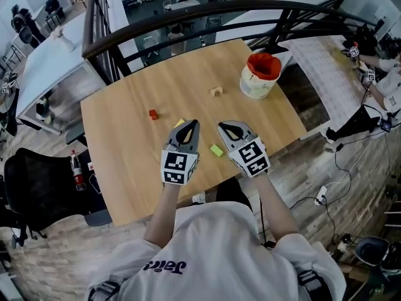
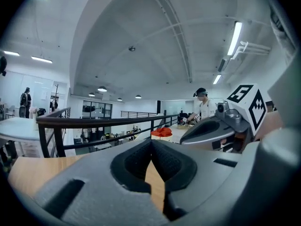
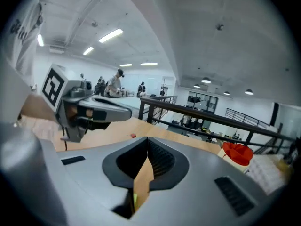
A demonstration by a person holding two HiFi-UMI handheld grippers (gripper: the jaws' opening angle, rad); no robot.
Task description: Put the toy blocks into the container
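On the wooden table (image 1: pixel 125 155) lie a red block (image 1: pixel 153 114), a tan block (image 1: pixel 216 91), a green block (image 1: pixel 217 150) and a yellow block (image 1: pixel 179 123), the last half hidden by my left gripper (image 1: pixel 193 124). The white container with red lining (image 1: pixel 260 74) stands at the far right of the table. My right gripper (image 1: pixel 223 127) hovers just right of the left one, with the green block between and below them. Both grippers' tips meet and nothing is held, as the left gripper view (image 2: pixel 151 144) and right gripper view (image 3: pixel 147 140) show.
A black curved railing (image 1: pixel 188 17) runs behind the table's far edge. A black office chair (image 1: pixel 31 187) and a bottle (image 1: pixel 76 170) stand at the left. A person works at another table (image 1: pixel 338 55) on the right. Cables (image 1: pixel 338 168) lie on the floor.
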